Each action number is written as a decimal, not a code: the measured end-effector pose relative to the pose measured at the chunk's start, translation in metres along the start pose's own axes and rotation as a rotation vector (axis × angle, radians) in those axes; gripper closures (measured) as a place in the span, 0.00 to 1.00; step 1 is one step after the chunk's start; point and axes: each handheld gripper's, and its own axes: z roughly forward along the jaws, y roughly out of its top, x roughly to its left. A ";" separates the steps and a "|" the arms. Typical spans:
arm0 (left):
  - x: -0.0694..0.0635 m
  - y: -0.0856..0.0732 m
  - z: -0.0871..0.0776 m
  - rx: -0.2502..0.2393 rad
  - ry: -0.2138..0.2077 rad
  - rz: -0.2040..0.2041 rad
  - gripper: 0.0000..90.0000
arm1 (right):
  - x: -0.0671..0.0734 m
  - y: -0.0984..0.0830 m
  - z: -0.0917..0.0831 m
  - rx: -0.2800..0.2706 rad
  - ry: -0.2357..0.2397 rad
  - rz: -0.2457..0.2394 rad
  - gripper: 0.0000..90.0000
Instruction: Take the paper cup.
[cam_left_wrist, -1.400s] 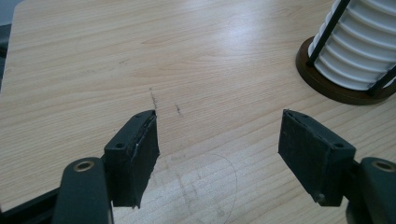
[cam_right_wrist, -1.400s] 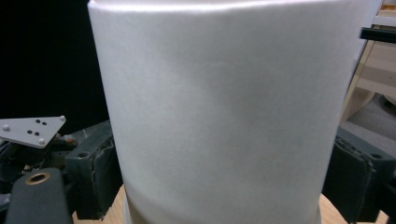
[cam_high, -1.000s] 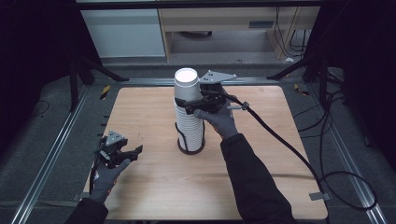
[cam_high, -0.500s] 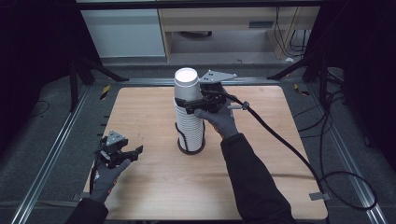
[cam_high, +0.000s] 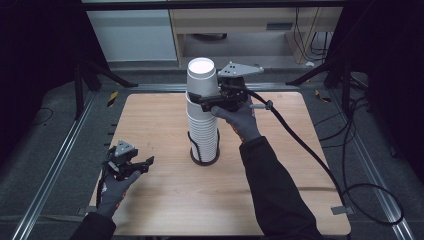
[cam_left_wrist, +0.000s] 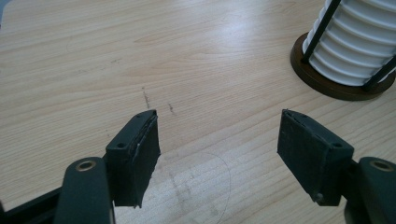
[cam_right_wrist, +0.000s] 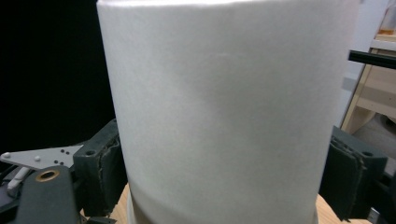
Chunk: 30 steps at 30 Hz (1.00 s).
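Note:
A tall stack of white paper cups (cam_high: 203, 132) stands in a black wire holder with a round base (cam_high: 204, 160) at the table's middle. My right gripper (cam_high: 202, 101) is shut on the top cup (cam_high: 201, 77), which sits raised above the rest. Its jaws have just been closing with that cup between them. In the right gripper view the cup's white wall (cam_right_wrist: 219, 107) stands between the two pads (cam_right_wrist: 100, 172). My left gripper (cam_high: 142, 164) rests low at the front left, open, with bare wood between its jaws (cam_left_wrist: 219, 154). The holder base (cam_left_wrist: 341, 88) lies to its far right.
The wooden table (cam_high: 150, 115) sits inside a metal frame rail (cam_high: 60, 160). A thick black cable (cam_high: 310, 150) trails from the right gripper across the table's right side. Cabinets (cam_high: 130, 35) stand beyond the far edge.
The right gripper has risen with the top cup, which now stands higher above the stack. The left hand has kept still.

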 end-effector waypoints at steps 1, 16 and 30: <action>0.000 0.000 0.000 0.002 0.000 0.002 0.32 | 0.000 0.001 0.000 -0.001 0.003 -0.003 0.18; 0.001 0.000 -0.001 0.001 -0.004 -0.003 0.32 | 0.002 0.041 -0.031 -0.079 0.016 -0.036 0.17; -0.002 0.001 -0.001 0.005 -0.020 0.007 0.32 | -0.013 0.035 -0.088 -0.032 -0.051 -0.082 0.17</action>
